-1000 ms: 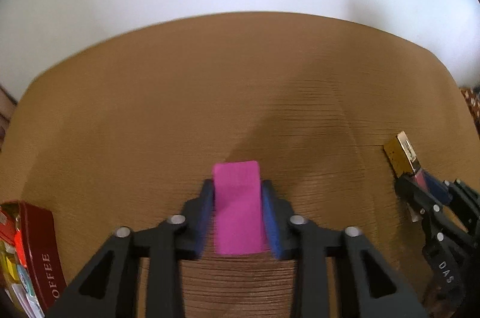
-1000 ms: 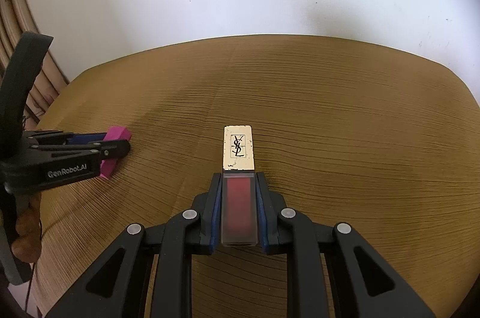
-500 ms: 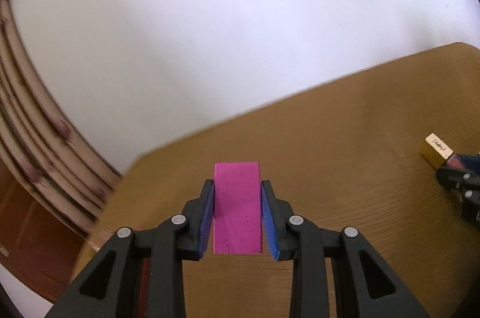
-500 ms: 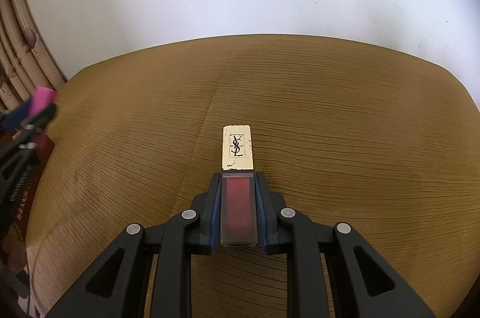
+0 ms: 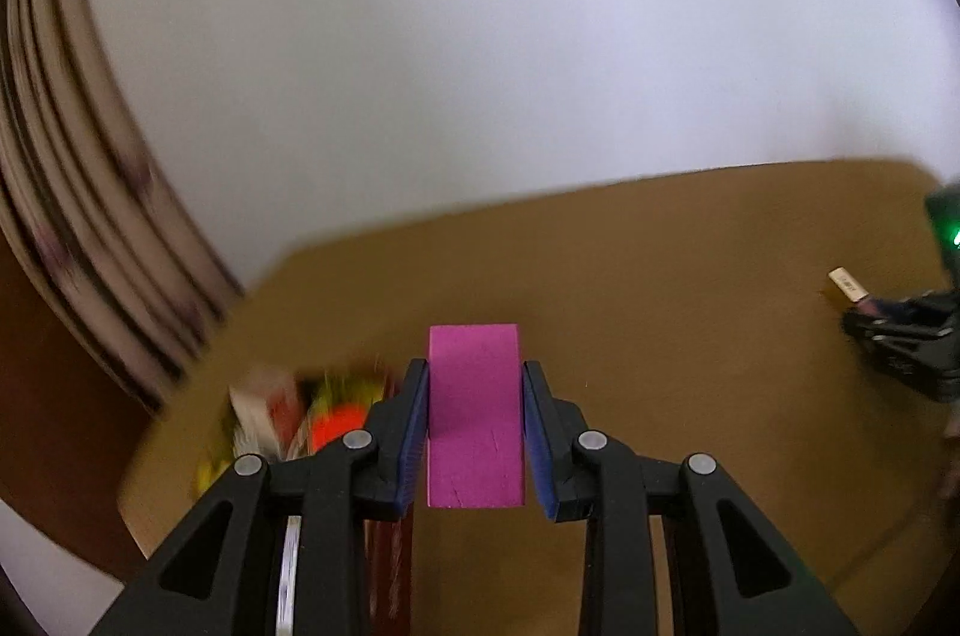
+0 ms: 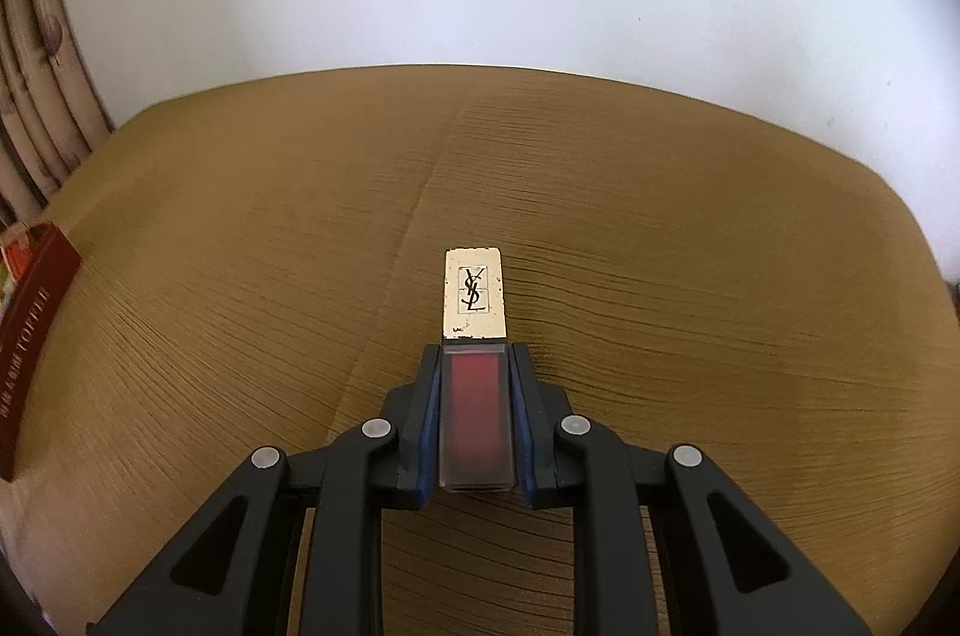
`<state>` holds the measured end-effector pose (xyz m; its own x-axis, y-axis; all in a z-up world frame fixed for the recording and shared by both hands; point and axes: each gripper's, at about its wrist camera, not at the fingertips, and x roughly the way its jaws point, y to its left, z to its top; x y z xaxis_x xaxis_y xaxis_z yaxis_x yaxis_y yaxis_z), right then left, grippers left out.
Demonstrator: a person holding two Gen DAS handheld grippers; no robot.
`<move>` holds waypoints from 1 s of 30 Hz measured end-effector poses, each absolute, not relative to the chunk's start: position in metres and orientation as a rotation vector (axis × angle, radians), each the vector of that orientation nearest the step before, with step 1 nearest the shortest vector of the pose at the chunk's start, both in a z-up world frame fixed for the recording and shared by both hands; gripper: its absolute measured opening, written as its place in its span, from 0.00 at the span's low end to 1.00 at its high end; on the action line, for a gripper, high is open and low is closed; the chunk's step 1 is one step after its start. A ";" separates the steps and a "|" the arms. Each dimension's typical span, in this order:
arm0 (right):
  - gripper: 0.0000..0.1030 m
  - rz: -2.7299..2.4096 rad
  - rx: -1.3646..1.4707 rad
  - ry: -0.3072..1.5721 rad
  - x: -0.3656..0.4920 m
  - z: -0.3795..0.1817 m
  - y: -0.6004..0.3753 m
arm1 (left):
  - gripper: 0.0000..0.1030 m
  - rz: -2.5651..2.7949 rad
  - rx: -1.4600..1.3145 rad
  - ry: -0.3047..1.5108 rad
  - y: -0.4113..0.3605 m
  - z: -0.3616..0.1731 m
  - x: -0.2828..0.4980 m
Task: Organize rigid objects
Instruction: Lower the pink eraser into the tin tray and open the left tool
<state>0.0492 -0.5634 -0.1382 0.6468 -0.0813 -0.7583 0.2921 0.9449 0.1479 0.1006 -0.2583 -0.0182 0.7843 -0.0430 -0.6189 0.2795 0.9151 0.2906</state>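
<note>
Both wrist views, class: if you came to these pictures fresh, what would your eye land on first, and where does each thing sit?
The bright magenta block stands out first, clamped between the jaws of the left gripper at the centre of its view. Next comes the lip-colour tube with its gold monogrammed cap, held in the right gripper above the brown ribbed tabletop. A dark red box of colourful items sits at the table's left edge.
</note>
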 end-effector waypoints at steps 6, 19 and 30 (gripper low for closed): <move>0.17 -0.238 0.225 0.852 0.055 -0.137 -0.550 | 0.29 -0.194 0.187 0.852 -0.141 -0.004 0.123; 0.17 -0.246 0.212 0.855 0.060 -0.134 -0.531 | 0.29 -0.173 0.066 1.048 -0.063 -0.041 0.164; 0.18 -0.237 0.230 0.852 0.059 -0.138 -0.538 | 0.30 -0.151 0.079 1.064 -0.064 -0.056 0.191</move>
